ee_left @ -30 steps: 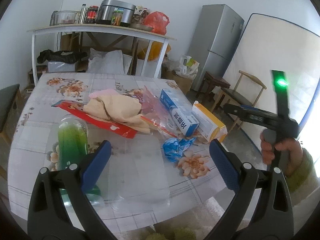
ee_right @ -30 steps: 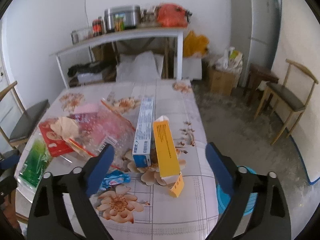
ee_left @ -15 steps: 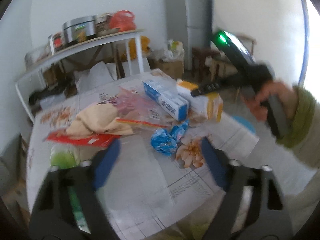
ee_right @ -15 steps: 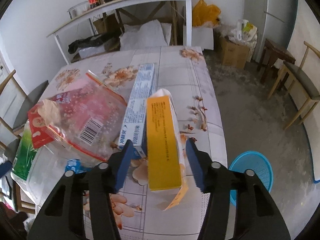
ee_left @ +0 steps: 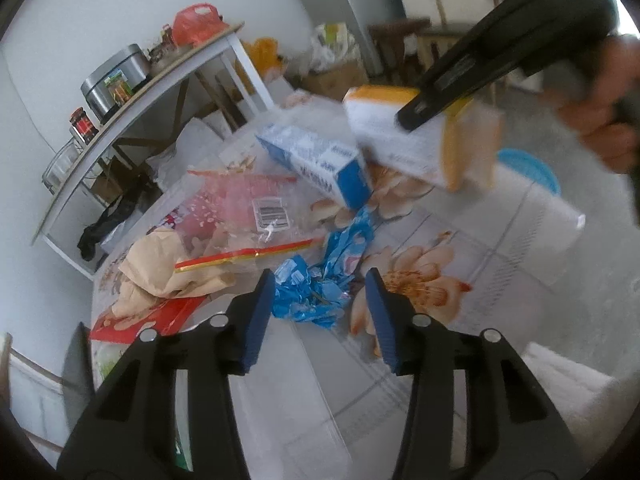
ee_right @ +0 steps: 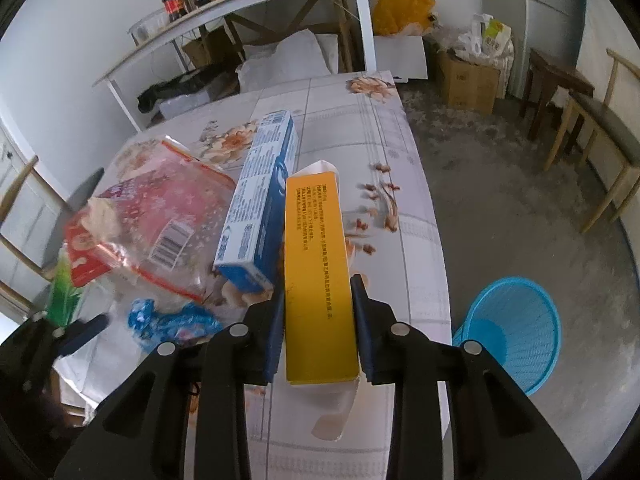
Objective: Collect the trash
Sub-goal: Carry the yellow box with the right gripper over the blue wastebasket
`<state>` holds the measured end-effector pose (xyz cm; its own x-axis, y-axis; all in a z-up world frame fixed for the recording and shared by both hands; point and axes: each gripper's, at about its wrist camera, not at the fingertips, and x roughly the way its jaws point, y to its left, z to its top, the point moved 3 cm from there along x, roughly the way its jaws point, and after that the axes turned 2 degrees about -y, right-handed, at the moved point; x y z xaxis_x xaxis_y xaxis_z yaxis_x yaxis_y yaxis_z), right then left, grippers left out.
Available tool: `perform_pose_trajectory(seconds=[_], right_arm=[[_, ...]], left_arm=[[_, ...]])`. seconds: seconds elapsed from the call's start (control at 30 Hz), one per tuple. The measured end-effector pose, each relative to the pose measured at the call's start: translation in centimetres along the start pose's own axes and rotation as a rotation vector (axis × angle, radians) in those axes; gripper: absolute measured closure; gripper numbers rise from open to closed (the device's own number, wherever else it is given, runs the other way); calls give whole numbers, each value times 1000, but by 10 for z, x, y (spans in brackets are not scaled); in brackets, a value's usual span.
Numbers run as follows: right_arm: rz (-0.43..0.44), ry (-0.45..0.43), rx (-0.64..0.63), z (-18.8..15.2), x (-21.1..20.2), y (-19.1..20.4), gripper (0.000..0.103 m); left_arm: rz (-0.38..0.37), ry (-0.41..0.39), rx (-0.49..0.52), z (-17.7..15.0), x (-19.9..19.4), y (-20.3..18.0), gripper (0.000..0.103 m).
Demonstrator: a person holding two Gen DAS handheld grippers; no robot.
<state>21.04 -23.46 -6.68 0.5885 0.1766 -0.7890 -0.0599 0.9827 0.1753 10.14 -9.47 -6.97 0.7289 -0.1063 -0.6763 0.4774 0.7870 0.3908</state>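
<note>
A crumpled blue wrapper (ee_left: 312, 292) lies on the flowered table (ee_left: 460, 320), between the jaws of my left gripper (ee_left: 320, 280). Those jaws are closing and the pads stand clear of the wrapper. My right gripper (ee_right: 318, 286) is closing on a long yellow box (ee_right: 316, 240), both pads against its sides. In the left wrist view the yellow box (ee_left: 400, 140) sits tilted under the right gripper (ee_left: 460, 80). Beside it lies a blue and white box (ee_right: 264, 192). The left gripper's pad (ee_right: 86, 330) shows near the wrapper (ee_right: 172, 322).
A pink clear bag (ee_left: 240, 208), crumpled brown paper (ee_left: 160, 264), a red packet (ee_left: 148, 316) and a green bottle (ee_right: 62, 288) lie left of the wrapper. A blue basket (ee_right: 512, 324) stands on the floor by the table's right edge. Chairs (ee_right: 600, 128) stand beyond.
My left gripper swung right and down onto the blue wrapper while rolling, its jaws narrowing. My right gripper came down over the yellow box and its jaws closed onto it.
</note>
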Motion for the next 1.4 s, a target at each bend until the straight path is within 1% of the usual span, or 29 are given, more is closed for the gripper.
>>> perform_pose_trajectory(seconds=[0.1, 0.2, 0.27, 0.33, 0.5, 0.57, 0.7, 0.83, 0.97, 1.07, 1.2, 1.23, 1.3, 1.37, 1.4], right_arm=[[23, -2, 31, -10, -7, -7, 73], [46, -1, 62, -17, -10, -15, 73], [61, -4, 77, -20, -13, -19, 73], [70, -7, 87, -21, -15, -22, 73], [98, -16, 115, -25, -17, -30, 73], [107, -21, 125, -26, -19, -32, 73], [133, -40, 154, -30, -26, -41, 73], [146, -67, 187, -36, -38, -50, 73], [145, -119, 225, -41, -58, -64, 73], [135, -165, 266, -45, -75, -80, 73], [102, -223, 321, -55, -96, -104, 73], [92, -232, 332, -58, -99, -109, 73], [62, -252, 372, -66, -107, -125, 73], [28, -270, 413, -74, -114, -142, 73], [10, -278, 437, -78, -117, -152, 73]], left_arm=[[17, 47, 13, 5, 17, -4, 65], [32, 78, 47, 8, 29, -11, 71], [72, 93, 80, 9, 36, -15, 75], [97, 99, 97, 10, 40, -15, 79], [117, 89, 108, 12, 40, -19, 92], [123, 79, 110, 13, 36, -19, 103], [112, 66, 87, 15, 29, -16, 103], [99, 38, 64, 19, 14, -14, 103], [12, 10, -36, 33, -7, -2, 103], [11, -32, -70, 46, -22, 7, 103], [-131, -51, -179, 64, -37, 17, 103], [-195, -60, -217, 72, -40, 18, 103], [-273, -63, -254, 84, -42, 18, 103], [-363, -77, -275, 103, -44, 11, 103], [-388, -84, -276, 110, -44, 6, 103]])
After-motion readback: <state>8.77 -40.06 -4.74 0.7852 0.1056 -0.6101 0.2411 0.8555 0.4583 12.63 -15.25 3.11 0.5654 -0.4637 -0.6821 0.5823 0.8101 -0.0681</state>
